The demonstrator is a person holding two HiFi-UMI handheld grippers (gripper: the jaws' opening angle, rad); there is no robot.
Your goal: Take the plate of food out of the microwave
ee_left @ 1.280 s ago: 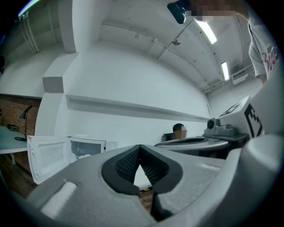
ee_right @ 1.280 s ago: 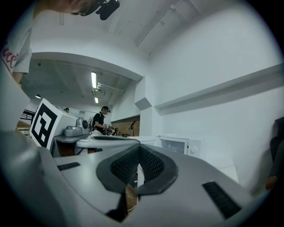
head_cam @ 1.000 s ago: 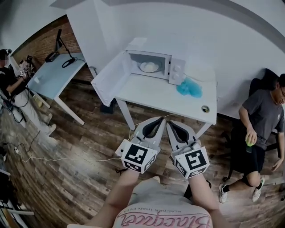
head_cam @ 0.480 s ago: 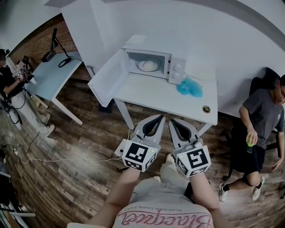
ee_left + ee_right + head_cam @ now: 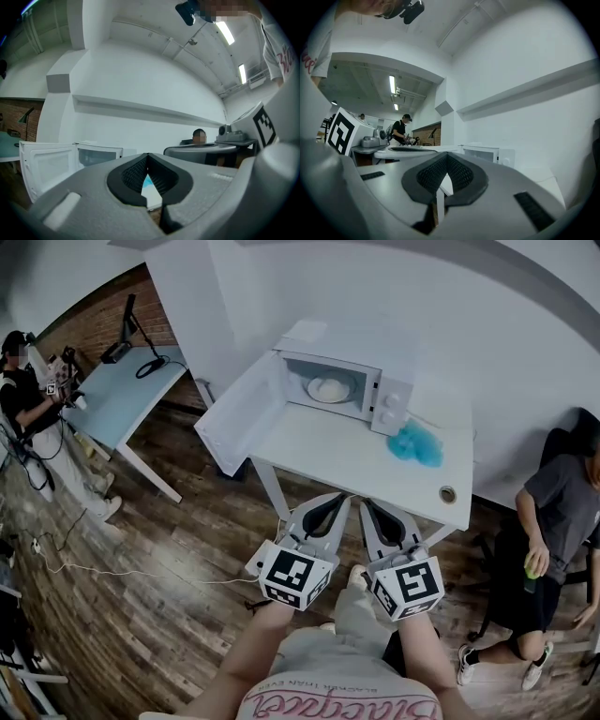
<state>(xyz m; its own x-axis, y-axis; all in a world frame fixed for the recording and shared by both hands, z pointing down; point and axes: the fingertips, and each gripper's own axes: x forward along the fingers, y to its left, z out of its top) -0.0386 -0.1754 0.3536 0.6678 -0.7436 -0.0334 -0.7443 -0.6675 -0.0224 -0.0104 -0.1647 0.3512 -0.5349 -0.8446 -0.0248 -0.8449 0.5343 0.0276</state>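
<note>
**Head view, looking steeply down.** The microwave (image 5: 380,395) stands at the back of a white table (image 5: 328,451). Its door (image 5: 239,413) is swung wide open to the left. Inside the cavity sits the plate of food (image 5: 330,389) — a pale mound on a white plate — and neither tool touches it.

To the right of the microwave a blue cloth (image 5: 415,443) lies on the tabletop. Farther right, by the table's near corner, is a small round object (image 5: 447,493).

The left gripper (image 5: 334,500) and the right gripper (image 5: 373,508) are held side by side in front of the microwave. They are at the near side of the table, well apart from the oven, and both point level toward it.

**Left gripper view.** The jaws meet tip to tip with nothing between them. The open door and cavity show beyond, to the left.

**Right gripper view.** The jaws are likewise closed and empty, and the microwave's front shows beyond them.

**Surroundings.** Far to the left of the microwave a person stands (image 5: 28,413) beside a light-blue table (image 5: 117,399). Far to its right another person (image 5: 553,512) is seated.
</note>
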